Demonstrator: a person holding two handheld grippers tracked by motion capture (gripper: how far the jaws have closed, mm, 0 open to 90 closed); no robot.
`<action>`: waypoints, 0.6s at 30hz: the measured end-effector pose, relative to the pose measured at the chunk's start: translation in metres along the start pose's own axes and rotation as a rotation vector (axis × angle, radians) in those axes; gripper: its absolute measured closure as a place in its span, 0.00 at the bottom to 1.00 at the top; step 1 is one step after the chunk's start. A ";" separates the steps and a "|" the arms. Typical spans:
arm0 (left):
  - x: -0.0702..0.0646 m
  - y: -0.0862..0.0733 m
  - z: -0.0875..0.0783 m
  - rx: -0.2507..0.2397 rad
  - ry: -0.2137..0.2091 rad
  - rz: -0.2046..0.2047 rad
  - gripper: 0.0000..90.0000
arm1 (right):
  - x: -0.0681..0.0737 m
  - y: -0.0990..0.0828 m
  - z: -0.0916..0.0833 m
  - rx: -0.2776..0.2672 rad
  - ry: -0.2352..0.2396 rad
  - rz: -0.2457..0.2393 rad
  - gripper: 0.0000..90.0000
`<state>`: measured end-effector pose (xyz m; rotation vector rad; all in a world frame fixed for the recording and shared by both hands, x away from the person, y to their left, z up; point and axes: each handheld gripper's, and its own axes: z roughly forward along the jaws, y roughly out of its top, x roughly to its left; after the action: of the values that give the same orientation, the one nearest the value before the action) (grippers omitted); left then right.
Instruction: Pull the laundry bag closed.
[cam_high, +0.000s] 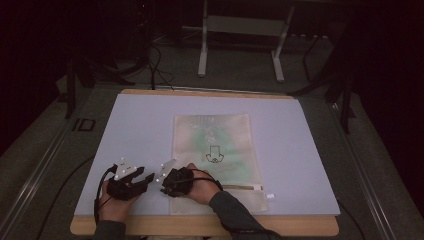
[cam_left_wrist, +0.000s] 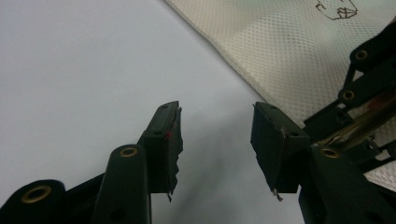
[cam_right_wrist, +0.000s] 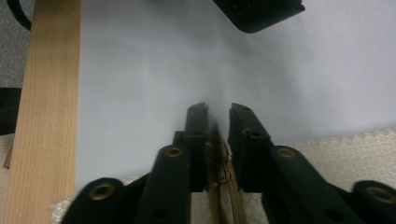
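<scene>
The cream mesh zip bag (cam_high: 215, 160) lies flat on the pale lavender surface (cam_high: 140, 130). The right tongs (cam_right_wrist: 217, 122) pinch its tan zipper at the near-left corner; the left tongs (cam_left_wrist: 215, 135) gape empty just beside it.

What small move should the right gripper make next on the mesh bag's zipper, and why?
Probably draw the right gripper along the tan zipper of the cream mesh laundry bag. Its fingers are nearly shut around the zipper at the bag's corner, while the left gripper sits open beside it.

One mesh bag (cam_high: 215, 150) (zippered), two grippers, left (cam_high: 144, 178), right (cam_high: 163, 186).
</scene>
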<state>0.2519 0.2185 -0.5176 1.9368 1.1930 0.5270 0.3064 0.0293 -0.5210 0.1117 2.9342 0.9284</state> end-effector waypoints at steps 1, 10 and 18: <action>0.000 0.000 0.000 0.000 0.000 0.001 0.58 | 0.000 0.000 0.000 0.001 -0.002 0.001 0.90; 0.000 0.000 0.001 0.003 -0.001 0.003 0.57 | 0.000 0.000 -0.006 -0.036 0.000 0.011 0.90; -0.001 0.000 0.001 0.005 -0.003 0.003 0.57 | 0.001 -0.001 -0.014 -0.070 -0.001 0.016 0.90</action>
<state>0.2524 0.2175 -0.5185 1.9432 1.1903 0.5231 0.3045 0.0207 -0.5106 0.1329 2.9000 1.0308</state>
